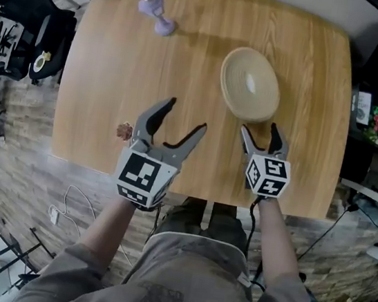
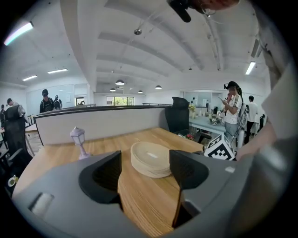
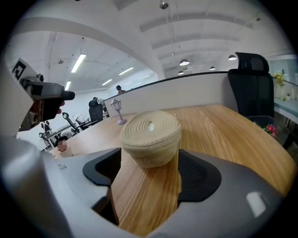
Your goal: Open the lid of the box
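1. As the head view shows, the box (image 1: 250, 83) is set on the table (image 1: 117, 67), right of centre; the left gripper (image 1: 187, 114) and right gripper (image 1: 260, 129) are held before it, both spread wide and empty.
2. Left gripper view: only bare table is framed between the jaws, the box lying beyond.
3. Right gripper view: the box is lined up just ahead of the open jaws, untouched. It is judged light, soft and woven; the lid (image 3: 150, 122) is best pinched at its rim.

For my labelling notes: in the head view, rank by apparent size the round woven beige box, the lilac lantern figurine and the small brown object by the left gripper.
1. Round woven beige box.
2. Lilac lantern figurine, farther off.
3. Small brown object, clearly smallest.
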A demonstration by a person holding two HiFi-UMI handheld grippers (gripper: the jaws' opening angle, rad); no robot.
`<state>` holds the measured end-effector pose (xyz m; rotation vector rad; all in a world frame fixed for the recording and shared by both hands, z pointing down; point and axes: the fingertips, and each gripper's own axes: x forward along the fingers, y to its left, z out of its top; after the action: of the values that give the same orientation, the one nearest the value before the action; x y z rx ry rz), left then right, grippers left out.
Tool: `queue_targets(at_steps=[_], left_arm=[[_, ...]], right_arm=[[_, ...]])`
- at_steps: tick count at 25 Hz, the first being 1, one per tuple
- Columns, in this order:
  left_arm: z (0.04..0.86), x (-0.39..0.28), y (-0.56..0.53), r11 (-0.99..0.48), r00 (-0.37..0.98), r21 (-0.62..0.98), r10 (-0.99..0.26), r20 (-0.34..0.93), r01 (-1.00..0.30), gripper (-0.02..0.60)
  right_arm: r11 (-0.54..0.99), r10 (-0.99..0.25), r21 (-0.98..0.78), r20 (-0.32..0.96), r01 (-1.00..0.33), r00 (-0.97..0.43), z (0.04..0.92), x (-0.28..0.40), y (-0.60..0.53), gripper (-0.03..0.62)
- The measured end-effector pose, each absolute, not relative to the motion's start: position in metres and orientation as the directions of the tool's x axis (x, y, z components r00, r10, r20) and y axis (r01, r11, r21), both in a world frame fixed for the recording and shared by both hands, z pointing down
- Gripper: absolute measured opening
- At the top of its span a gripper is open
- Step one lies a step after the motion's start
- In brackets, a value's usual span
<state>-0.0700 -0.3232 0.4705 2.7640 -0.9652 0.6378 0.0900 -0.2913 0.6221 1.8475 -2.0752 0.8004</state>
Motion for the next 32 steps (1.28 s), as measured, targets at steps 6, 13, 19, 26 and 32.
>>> queue_targets(at_steps=[6, 13, 19, 26, 32], left_arm=[[0.496, -0.071, -0.332, -0.785, 0.694, 0.006, -0.544, 0.472, -0.62, 0.313], [0.518, -0.067, -0.34, -0.809, 0.697, -0.013, -0.515, 0.5, -0.588, 0.313], [0.519, -0.038, -0.335, -0.9, 0.775, -0.044, -0.397, 0.492, -0.433, 0.313], [0.534, 0.002, -0.325, -0.904, 0.808, -0.424, -0.21, 0.55, 0.054, 0.307], [0.575, 0.03, -0.318, -0.748, 0.735, -0.546, -0.117, 0.668, 0.377, 0.281]], right_arm=[[0.066, -0.807, -0.189, 0.568, -0.98, -0.164, 0.649, 0.086, -0.31, 0.383], [0.063, -0.806, -0.139, 0.577, -0.988, -0.133, 0.663, 0.084, -0.325, 0.385], [0.063, -0.801, -0.137, 0.584, -0.989, -0.132, 0.664, 0.084, -0.324, 0.383], [0.084, -0.799, -0.134, 0.583, -0.987, -0.147, 0.663, 0.083, -0.324, 0.377], [0.091, -0.797, -0.127, 0.586, -0.988, -0.148, 0.664, 0.084, -0.324, 0.376]])
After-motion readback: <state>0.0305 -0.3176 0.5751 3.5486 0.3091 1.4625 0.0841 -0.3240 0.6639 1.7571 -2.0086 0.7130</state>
